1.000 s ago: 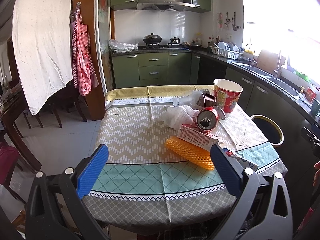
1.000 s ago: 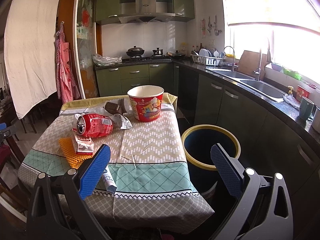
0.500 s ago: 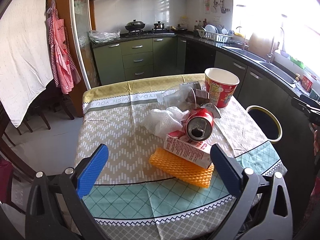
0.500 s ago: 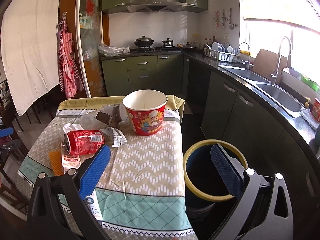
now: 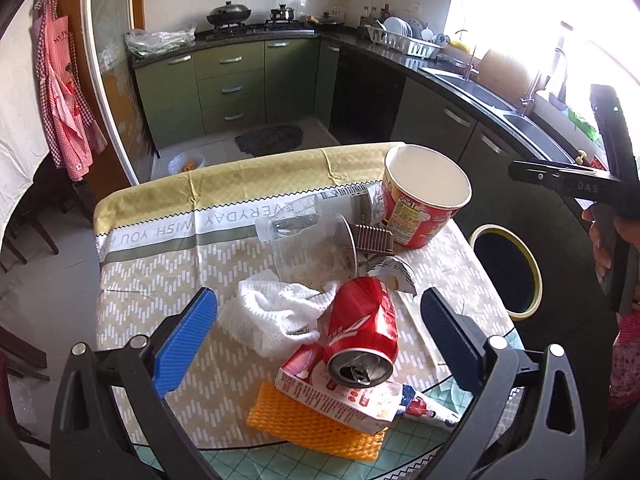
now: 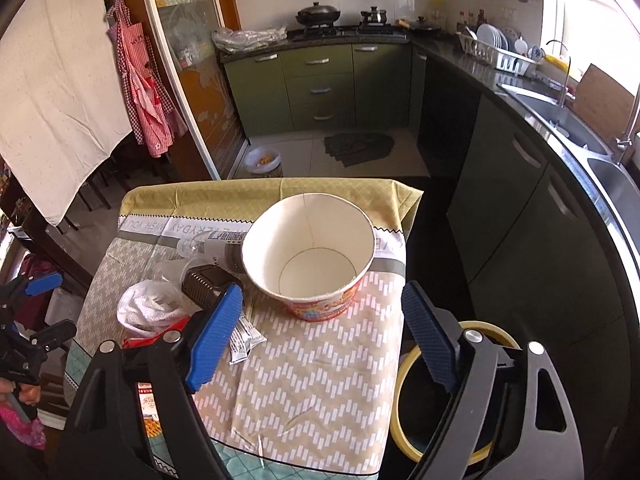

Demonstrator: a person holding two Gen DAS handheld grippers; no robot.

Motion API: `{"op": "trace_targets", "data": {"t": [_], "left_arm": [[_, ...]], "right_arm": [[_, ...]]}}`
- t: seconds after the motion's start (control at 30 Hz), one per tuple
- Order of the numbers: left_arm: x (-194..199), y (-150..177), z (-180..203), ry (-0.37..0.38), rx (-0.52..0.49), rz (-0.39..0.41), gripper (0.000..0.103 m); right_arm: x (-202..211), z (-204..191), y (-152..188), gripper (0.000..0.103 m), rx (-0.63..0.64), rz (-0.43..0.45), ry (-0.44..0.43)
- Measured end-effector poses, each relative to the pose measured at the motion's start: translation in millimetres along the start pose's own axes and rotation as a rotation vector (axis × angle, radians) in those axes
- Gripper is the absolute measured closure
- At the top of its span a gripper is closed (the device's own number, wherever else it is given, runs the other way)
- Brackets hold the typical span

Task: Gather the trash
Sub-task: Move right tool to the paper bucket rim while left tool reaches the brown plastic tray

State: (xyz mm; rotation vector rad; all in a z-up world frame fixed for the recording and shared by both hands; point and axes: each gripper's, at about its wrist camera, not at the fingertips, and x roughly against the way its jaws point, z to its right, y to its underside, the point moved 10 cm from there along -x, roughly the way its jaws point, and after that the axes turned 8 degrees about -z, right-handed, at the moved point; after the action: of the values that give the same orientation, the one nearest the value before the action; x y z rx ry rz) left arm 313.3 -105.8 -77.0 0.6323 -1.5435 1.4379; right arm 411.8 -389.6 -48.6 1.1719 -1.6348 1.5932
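left gripper [image 5: 320,328] | right gripper [image 6: 322,338] | black frames | blue ribbed pads | silver screws

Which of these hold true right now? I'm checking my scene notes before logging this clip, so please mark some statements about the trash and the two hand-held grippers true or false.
1. The red can lies on its side. True.
2. The left hand-held gripper is clamped on the can. False: its jaws are open, either side of the can and not touching it.
3. The paper noodle cup stands upright and looks empty. True.
4. The bin stands on the table. False: it sits on the floor beside the table.
5. The right hand-held gripper holds the cup. False: it is open, holding nothing.
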Motion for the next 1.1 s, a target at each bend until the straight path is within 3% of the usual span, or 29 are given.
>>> {"op": "trace_targets", "data": {"t": [0.2, 0.4, 0.73, 0.93, 1.0, 1.1], "left_arm": [[-41, -24, -4, 0.018, 0.011, -0.107, 0.006], [-78, -16, -1, 0.028, 0.048, -0.245, 0.006], [-120, -15, -1, -0.035, 0.113, -0.331, 0.006], [-136, -17, -10, -0.013, 0.191, -0.348, 0.006], [-140, -16, -11, -0.011, 0.199, -0.349, 0.010], [-145, -12, -12, 0.001, 0.210, -0.363, 0.025]], "right_arm": [[-46, 11, -30, 0.045, -0.030, -0.109, -0.019], [-71, 19, -44, 0.046, -0.037, -0.156, -0.019], [-90, 25, -47, 0.046, -0.035, -0.179, -0.007], [-100, 27, -46, 0.046, -0.026, -0.200, 0.008], [-104, 28, -45, 0.046, -0.023, -0.210, 0.008], [-107, 27, -44, 0.046, -0.024, -0.218, 0.008]]}}
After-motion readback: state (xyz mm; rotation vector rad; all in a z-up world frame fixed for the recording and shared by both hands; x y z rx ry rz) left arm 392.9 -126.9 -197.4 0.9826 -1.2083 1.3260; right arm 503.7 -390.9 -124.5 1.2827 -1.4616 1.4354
